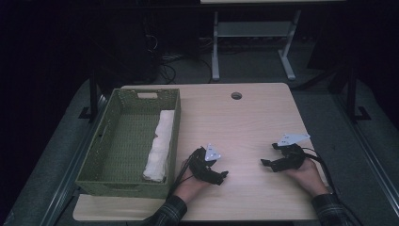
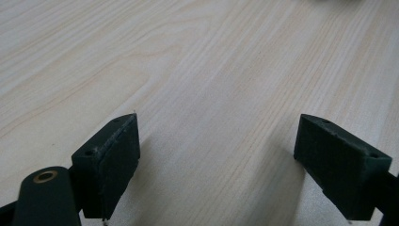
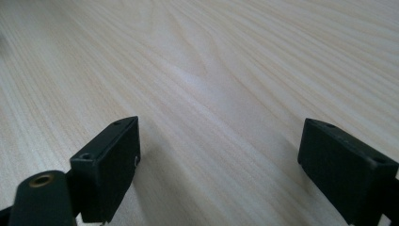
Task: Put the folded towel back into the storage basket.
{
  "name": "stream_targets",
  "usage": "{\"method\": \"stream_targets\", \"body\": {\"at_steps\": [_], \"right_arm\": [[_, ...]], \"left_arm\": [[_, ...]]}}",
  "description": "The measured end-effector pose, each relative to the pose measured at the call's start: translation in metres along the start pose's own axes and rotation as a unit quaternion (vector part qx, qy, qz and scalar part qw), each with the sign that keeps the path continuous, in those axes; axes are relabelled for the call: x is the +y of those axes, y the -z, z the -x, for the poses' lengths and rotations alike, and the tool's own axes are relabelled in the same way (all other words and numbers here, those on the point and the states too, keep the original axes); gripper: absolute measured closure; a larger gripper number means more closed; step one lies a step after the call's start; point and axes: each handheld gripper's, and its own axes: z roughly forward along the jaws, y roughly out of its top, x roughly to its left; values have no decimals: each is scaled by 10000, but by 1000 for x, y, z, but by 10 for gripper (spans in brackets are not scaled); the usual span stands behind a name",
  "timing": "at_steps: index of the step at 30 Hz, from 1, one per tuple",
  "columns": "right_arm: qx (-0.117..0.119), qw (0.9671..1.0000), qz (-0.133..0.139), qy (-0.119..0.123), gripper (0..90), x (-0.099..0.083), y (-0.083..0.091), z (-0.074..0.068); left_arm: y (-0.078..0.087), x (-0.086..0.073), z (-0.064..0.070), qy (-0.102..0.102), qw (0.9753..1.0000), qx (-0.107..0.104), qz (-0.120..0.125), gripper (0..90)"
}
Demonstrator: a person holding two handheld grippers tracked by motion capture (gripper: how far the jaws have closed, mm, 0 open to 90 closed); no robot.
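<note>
My left gripper (image 1: 222, 177) rests on the light wooden table (image 1: 244, 117) near its front edge, just right of a green woven basket (image 1: 129, 141). It is open, and in the left gripper view (image 2: 216, 160) only bare wood lies between the jaws. My right gripper (image 1: 267, 155) sits farther right on the table, pointing left, and is open too. The right gripper view (image 3: 219, 165) shows wood grain and nothing held. A folded white cloth (image 1: 160, 143) lies along the basket's right inner wall.
A round cable hole (image 1: 236, 95) sits near the table's far edge. Behind the table stand the white legs of another desk (image 1: 215, 47) on a dark floor with cables. Black stand poles (image 1: 350, 89) flank the table.
</note>
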Motion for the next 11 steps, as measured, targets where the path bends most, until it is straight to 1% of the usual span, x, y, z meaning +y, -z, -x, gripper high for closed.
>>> {"method": "stream_targets", "body": {"at_steps": [11], "right_arm": [[2, 10000, -1, 0, 130, 0, 0, 0]], "left_arm": [[0, 0, 0, 32, 10000, 0, 27, 140]]}}
